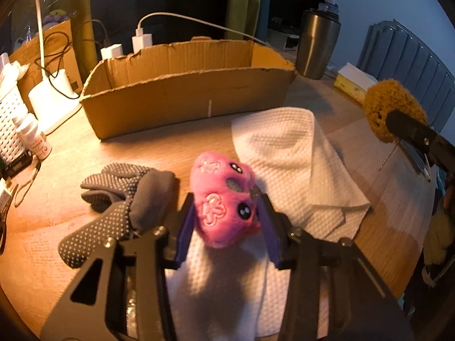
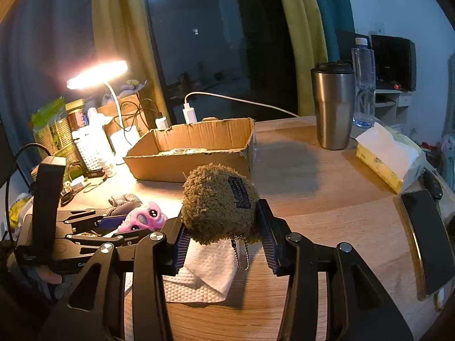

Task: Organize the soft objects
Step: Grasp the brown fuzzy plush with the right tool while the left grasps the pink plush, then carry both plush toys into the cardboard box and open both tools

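My left gripper [image 1: 224,210] is shut on a pink plush toy [image 1: 224,196] with black eyes, held above a white cloth [image 1: 287,153]. A grey dotted glove [image 1: 113,199] lies just left of it. My right gripper [image 2: 221,221] is shut on a brown fuzzy plush [image 2: 216,201] with a dark label and a ball chain, held above the table. That brown plush [image 1: 392,108] also shows at the right of the left wrist view. The open cardboard box [image 1: 184,96] stands behind, and it also shows in the right wrist view [image 2: 193,156]. The pink toy [image 2: 145,218] and left gripper sit left of the right gripper.
A lit desk lamp [image 2: 96,75], chargers [image 1: 142,39] and bottles crowd the back left. A steel tumbler [image 2: 332,105], water bottle [image 2: 364,82] and tissue box [image 2: 384,156] stand at the back right. A phone [image 2: 426,241] lies at the right edge of the wooden table [image 2: 327,199].
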`<state>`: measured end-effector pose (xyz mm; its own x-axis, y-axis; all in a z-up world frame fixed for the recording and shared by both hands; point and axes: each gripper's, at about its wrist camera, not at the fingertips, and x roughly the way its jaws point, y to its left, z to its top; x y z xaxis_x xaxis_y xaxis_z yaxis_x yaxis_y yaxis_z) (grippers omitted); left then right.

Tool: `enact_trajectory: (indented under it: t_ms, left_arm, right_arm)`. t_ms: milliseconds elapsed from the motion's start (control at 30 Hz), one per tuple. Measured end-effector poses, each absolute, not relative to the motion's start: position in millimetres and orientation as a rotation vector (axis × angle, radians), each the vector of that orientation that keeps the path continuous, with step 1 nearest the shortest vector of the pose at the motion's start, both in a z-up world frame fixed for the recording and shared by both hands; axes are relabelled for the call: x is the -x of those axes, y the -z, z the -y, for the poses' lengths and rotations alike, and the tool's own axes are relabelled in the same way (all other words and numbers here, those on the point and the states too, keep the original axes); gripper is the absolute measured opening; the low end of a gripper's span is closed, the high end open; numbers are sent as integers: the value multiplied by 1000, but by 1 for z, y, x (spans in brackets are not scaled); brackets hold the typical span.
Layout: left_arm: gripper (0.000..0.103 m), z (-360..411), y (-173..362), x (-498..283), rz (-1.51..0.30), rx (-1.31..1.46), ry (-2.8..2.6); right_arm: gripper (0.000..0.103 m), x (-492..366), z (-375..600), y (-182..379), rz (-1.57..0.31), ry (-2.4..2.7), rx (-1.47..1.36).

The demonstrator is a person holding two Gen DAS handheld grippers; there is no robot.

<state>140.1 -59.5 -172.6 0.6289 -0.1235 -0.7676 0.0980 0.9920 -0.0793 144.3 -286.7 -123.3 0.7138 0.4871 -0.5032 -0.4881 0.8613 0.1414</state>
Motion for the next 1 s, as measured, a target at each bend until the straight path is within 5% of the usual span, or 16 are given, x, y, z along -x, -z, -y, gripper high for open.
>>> enact_trajectory:
  t_ms: [1000]
  left_arm:
    - [44,59,81,-116,-628,53,219]
  right_arm:
    - [46,-136,263,85,-511,-482,77]
